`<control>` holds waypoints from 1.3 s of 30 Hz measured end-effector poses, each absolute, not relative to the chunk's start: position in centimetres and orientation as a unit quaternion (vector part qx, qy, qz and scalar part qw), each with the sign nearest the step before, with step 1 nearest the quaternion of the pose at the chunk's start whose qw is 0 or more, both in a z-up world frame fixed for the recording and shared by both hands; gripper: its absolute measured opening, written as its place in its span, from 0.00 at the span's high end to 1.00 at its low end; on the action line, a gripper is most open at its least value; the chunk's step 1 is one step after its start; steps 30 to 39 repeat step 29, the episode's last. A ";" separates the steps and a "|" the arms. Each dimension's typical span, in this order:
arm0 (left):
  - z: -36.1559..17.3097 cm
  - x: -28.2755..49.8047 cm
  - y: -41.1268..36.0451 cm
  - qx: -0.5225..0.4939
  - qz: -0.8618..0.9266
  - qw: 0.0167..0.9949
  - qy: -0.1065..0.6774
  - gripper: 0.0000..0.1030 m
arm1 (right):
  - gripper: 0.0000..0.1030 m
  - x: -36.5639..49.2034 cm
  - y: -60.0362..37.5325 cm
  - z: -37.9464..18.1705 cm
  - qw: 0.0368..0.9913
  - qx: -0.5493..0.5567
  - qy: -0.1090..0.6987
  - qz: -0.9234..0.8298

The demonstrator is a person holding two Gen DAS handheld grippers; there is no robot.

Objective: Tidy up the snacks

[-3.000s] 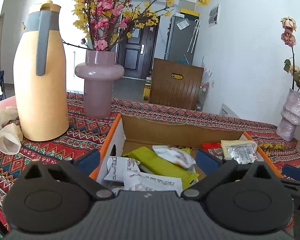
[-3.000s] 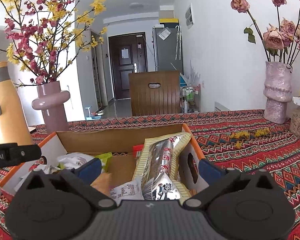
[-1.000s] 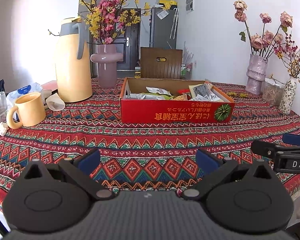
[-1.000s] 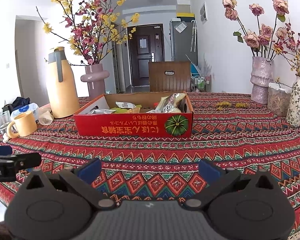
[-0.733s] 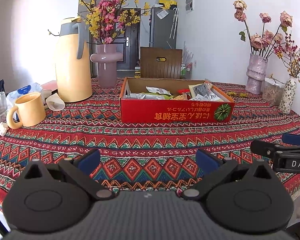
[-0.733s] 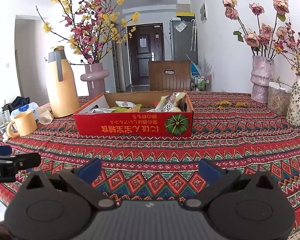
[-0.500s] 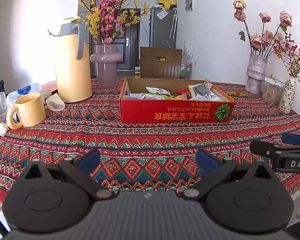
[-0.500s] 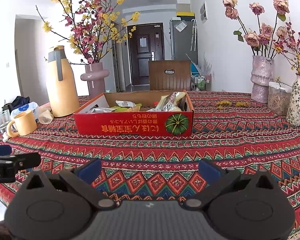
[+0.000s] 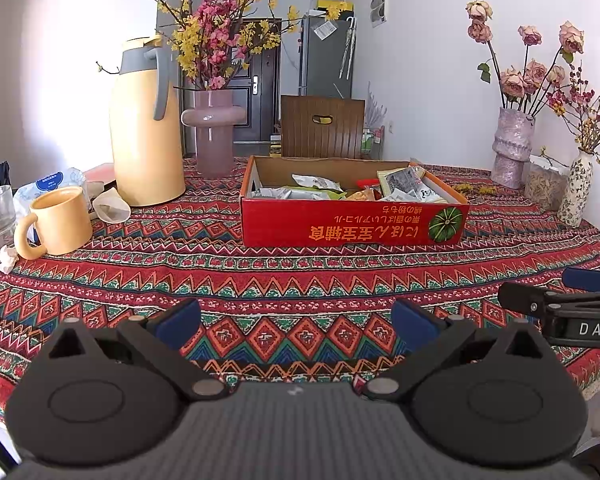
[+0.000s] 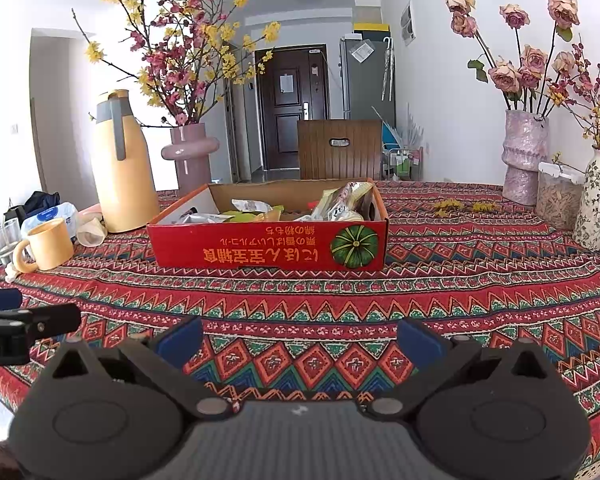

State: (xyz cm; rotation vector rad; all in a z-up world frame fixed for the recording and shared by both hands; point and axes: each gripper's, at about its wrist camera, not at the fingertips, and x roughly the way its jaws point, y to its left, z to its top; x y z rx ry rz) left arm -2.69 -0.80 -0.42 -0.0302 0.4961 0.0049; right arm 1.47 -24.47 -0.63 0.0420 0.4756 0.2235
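A: What's the table (image 9: 260, 280) covering from my feed?

B: Woven cloth, matt, patterned. The box (image 10: 268, 246) is cardboard, red printed front slightly glossy, raw brown inside.

A: Snack packets (image 9: 410, 184) in it?

B: Crinkly foil and plastic, shiny. I see a mug (image 9: 58, 220) that looks glazed ceramic, and a jug (image 9: 146, 128) of smooth matt plastic.

A: My grippers?

B: Left gripper (image 9: 296, 322) and right gripper (image 10: 298, 338): matt black plastic, ribbed body, blue pads (image 10: 180, 338).
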 end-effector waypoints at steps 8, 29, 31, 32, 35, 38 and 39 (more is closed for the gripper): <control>-0.4 -2.7 -0.7 -0.015 0.002 0.970 0.245 0.00 | 0.00 1.5 -24.5 -0.7 0.965 0.021 0.236 0.111; -0.5 -2.7 -0.8 -0.020 0.000 0.970 0.242 0.00 | 0.00 0.8 -24.4 -1.3 0.964 0.020 0.240 0.111; -0.5 -2.7 -0.8 -0.020 0.000 0.970 0.242 0.00 | 0.00 0.8 -24.4 -1.3 0.964 0.020 0.240 0.111; -0.5 -2.7 -0.8 -0.020 0.000 0.970 0.242 0.00 | 0.00 0.8 -24.4 -1.3 0.964 0.020 0.240 0.111; -0.5 -2.7 -0.8 -0.020 0.000 0.970 0.242 0.00 | 0.00 0.8 -24.4 -1.3 0.964 0.020 0.240 0.111; -0.5 -2.7 -0.8 -0.020 0.000 0.970 0.242 0.00 | 0.00 0.8 -24.4 -1.3 0.964 0.020 0.240 0.111; -0.5 -2.7 -0.8 -0.020 0.000 0.970 0.242 0.00 | 0.00 0.8 -24.4 -1.3 0.964 0.020 0.240 0.111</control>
